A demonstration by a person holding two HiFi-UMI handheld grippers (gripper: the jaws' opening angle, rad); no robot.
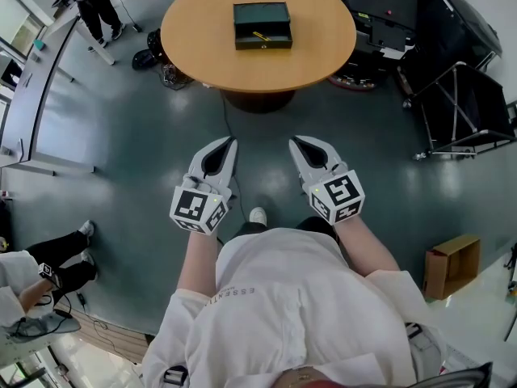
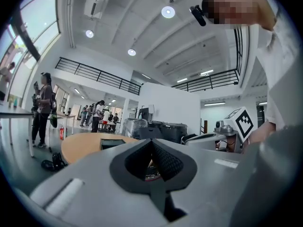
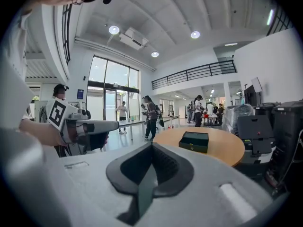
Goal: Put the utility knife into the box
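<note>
We stand well back from the round surface point(image 1: 202, 51), with open floor point(image 1: 121, 136) between us and it. The left gripper point(image 1: 228, 145) and the right gripper point(image 1: 299, 145) hang side by side, low in front of our body. Both point toward the surface and both are well apart from it. In each gripper view the 2 jaws are pressed together at the tips with nothing between them, so neither carries anything.

The dark box point(image 1: 262, 14) sits alone near the middle of the surface. 1 thin yellow mark point(image 1: 262, 35) shows on its near half (too small for us to say whether it is the knife lying inside or only a clasp on the front). We see no knife anywhere else, and the wood around the box is bare.

So we judge it to be 1 of 2 things. Either the knife is already in the box and the task is done, with at most a lid left to close, or the knife is out of sight and nothing has begun. From this far off we cannot settle which, and any further handling would need an approach first.
</note>
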